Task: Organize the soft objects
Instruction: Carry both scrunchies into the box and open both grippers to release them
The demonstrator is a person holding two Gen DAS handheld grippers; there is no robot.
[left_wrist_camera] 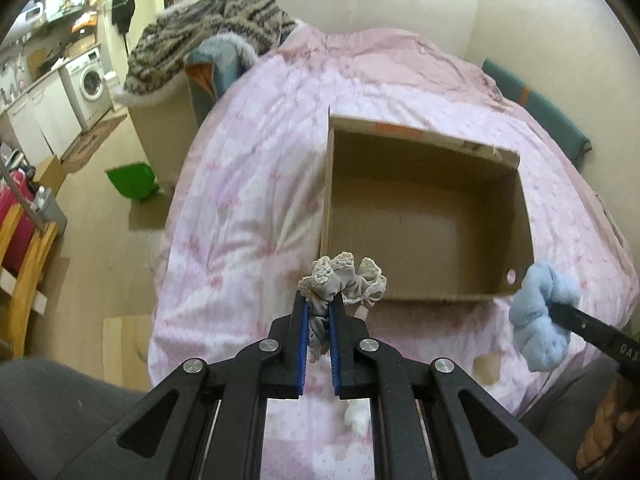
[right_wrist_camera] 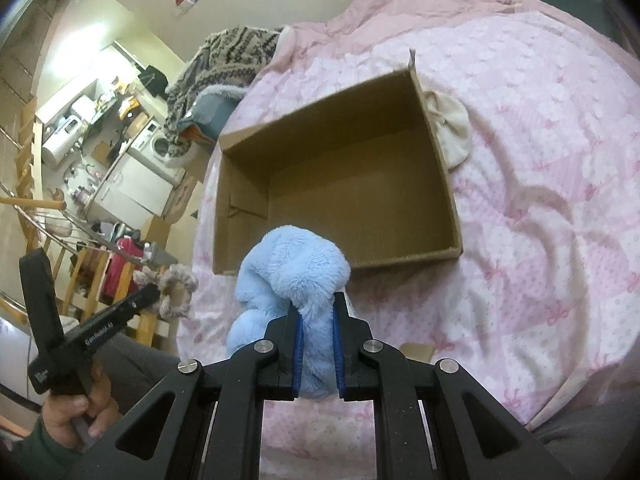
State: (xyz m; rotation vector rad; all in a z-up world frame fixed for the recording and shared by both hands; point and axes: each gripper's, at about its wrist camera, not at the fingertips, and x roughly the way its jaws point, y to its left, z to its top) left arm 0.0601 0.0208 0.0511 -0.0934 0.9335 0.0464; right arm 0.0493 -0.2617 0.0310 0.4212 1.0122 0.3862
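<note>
Lace-trimmed grey scrunchie (left_wrist_camera: 344,280), fluffy blue scrunchie (right_wrist_camera: 292,272), both lifted

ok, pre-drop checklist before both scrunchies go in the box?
1. Left tool clamped on lace scrunchie: ok.
2. Right tool clamped on blue fluffy scrunchie: ok.
3. Cardboard box open, inside bare: ok.
4. Scrunchies over the opening: not ok, both short of the near wall.
5. Box sits flat on the pink quilt: cannot tell.
6. Cream soft item outside the box, against its far side: not ok, still to sort.
</note>
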